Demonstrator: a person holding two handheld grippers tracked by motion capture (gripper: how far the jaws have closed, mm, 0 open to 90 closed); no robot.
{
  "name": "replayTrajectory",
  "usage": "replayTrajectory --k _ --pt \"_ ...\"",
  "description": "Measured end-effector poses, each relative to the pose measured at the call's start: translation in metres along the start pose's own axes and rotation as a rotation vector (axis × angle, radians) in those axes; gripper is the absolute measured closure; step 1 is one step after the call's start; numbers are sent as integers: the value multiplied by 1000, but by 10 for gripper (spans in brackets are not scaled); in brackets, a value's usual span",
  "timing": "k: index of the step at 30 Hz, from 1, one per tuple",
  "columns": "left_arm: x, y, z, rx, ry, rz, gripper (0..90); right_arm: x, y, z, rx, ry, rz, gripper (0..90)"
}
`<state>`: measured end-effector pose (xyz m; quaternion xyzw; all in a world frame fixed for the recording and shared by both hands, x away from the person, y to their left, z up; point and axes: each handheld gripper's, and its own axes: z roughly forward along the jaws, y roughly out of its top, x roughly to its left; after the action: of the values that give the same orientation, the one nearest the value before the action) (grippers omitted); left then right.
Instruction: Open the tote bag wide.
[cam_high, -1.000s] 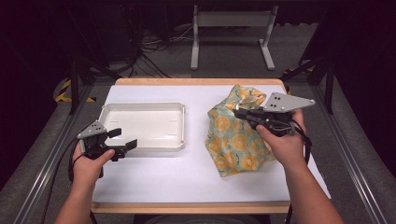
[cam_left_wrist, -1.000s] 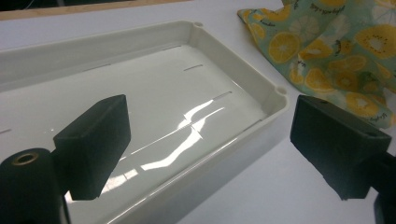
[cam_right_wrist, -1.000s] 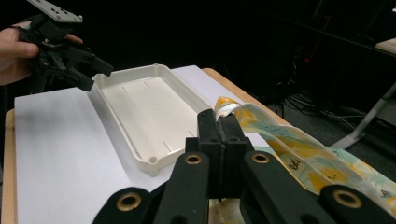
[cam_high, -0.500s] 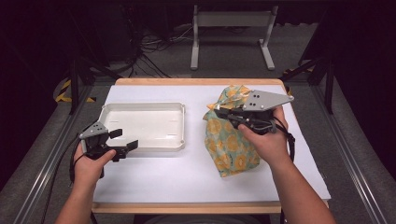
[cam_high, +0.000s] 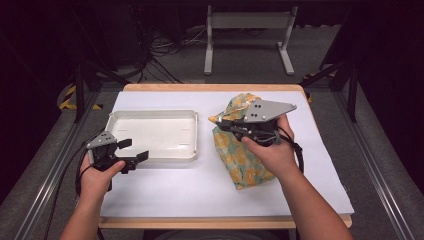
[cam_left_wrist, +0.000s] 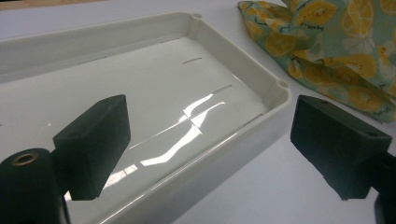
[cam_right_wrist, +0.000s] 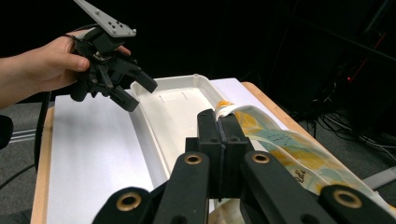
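Observation:
A teal cloth with a yellow lemon print (cam_high: 241, 155) lies on the right half of the white table, one edge lifted. My right gripper (cam_high: 223, 123) is shut on that lifted edge of the cloth (cam_right_wrist: 261, 128), just right of the tray; its jaws are pressed together in the right gripper view (cam_right_wrist: 218, 126). An empty white plastic tray (cam_high: 152, 147) sits left of centre. My left gripper (cam_high: 134, 149) hangs open at the tray's near left corner, nothing between its jaws (cam_left_wrist: 210, 140). The tray's rim (cam_left_wrist: 261, 74) and the cloth (cam_left_wrist: 336, 42) appear past it.
The white table top (cam_high: 200, 190) has a wooden edge along the front. Dark floor with cables and a grey metal stand (cam_high: 247, 30) lies beyond the far edge. Metal rails run along both sides of the table.
My right gripper has moved left toward the tray, dragging the cloth's held edge with it, so the cloth has bunched narrower. The left gripper has stayed in place.

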<state>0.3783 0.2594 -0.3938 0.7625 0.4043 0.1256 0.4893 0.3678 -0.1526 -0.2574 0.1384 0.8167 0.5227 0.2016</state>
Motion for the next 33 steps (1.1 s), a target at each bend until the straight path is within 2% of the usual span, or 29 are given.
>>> replayTrajectory --k 11,17,19,24,27,29,30,31,32,33 --pt "0 0 1 4 1 3 127 4 -5 19 36 40 6 900" --pt "0 -1 2 7 0 1 127 4 -20 33 101 72 35 900" --pt "-1 -1 2 10 -2 2 127 4 -21 34 109 71 39 900" --pt "-1 -1 3 11 0 8 127 2 -32 41 167 73 66 899" --pt "-2 -1 3 13 -3 7 127 1 -37 42 193 73 82 854" --pt "-2 -1 3 13 -4 9 127 1 -39 42 208 76 100 771" --pt "-2 -1 3 14 -4 9 127 1 -39 42 208 76 100 771" --pt "-2 -1 3 14 -6 11 127 1 -40 41 217 78 116 654" --pt "-2 -1 4 15 -5 11 126 1 -41 40 214 71 119 612" --pt "-2 -1 4 15 -5 11 126 1 -41 40 214 71 119 612"
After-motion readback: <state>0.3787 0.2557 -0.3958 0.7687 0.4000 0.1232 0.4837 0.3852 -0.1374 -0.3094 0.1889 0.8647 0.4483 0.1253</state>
